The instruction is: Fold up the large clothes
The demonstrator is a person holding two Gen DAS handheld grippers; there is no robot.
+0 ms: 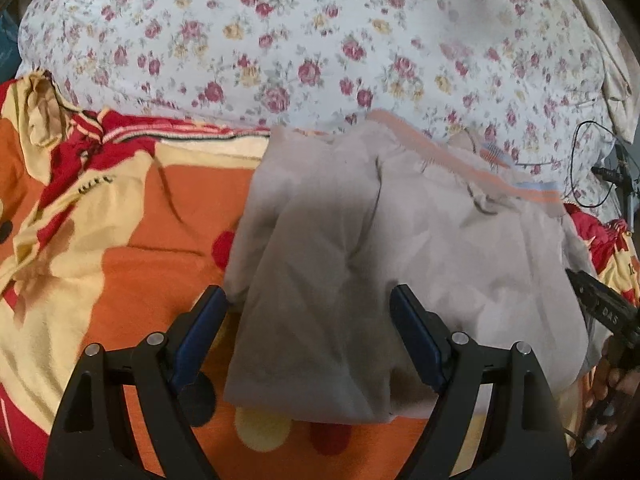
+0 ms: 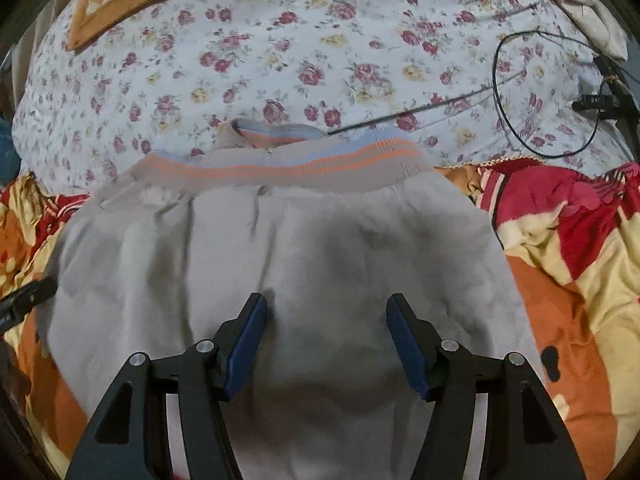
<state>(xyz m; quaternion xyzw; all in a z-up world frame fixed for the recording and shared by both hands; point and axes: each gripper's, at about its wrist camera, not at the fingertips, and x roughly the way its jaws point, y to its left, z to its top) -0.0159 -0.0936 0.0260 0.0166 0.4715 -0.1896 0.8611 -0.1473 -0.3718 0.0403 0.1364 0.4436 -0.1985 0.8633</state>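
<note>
Right wrist view: a grey garment [image 2: 288,248] lies part-folded on an orange, red and cream blanket [image 2: 560,280], its orange-and-blue striped waistband [image 2: 288,164] at the far end against a floral sheet [image 2: 280,60], its long axis running from near edge to far. Right gripper [image 2: 326,320] hangs over the cloth, jaws apart, gripping nothing. Left gripper [image 1: 310,312] is likewise spread, straddling a folded flap without pinching it.

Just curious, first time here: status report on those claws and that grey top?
Left gripper open, right gripper open. Grey sweatshirt folded on bed. Black cable beyond, clear.
</note>
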